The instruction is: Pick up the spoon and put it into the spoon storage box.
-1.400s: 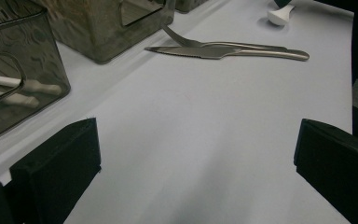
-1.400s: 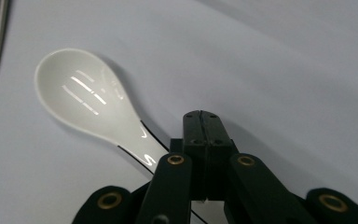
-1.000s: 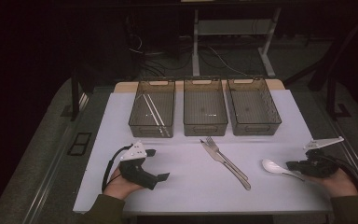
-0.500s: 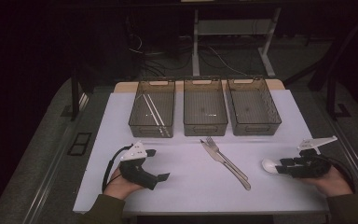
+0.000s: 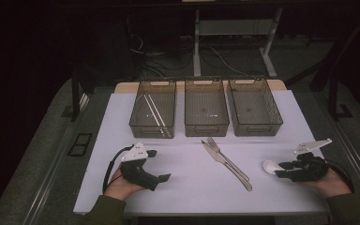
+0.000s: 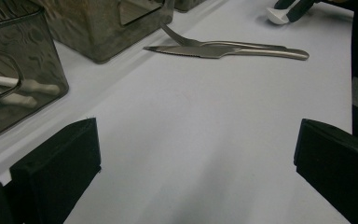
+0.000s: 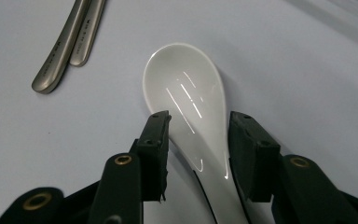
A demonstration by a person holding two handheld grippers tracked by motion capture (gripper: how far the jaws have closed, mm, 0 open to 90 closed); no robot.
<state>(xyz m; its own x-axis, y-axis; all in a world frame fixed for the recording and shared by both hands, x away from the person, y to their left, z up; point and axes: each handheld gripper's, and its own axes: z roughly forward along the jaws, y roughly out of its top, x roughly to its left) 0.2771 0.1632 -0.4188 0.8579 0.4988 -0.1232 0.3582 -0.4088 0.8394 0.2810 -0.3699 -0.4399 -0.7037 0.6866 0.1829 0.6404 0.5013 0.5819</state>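
Cutlery on the white table [image 5: 187,187]: we count a steel knife [image 5: 229,166] and fork [image 5: 225,157] lying together at centre, and a white spoon [image 7: 189,93] toward 4 o'clock. Our right gripper [image 7: 198,135] straddles the spoon's handle, jaws near it, closure uncertain. Our left gripper [image 5: 154,164] rests at 8 o'clock, jaws spread wide. Three wire baskets [image 5: 206,129] line 12 o'clock.

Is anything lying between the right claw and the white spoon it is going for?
Nothing visible. The right claw already straddles the glossy white ceramic spoon, one jaw on each side of its neck, with bare white table around it. The steel knife and fork handles lie off to one side.
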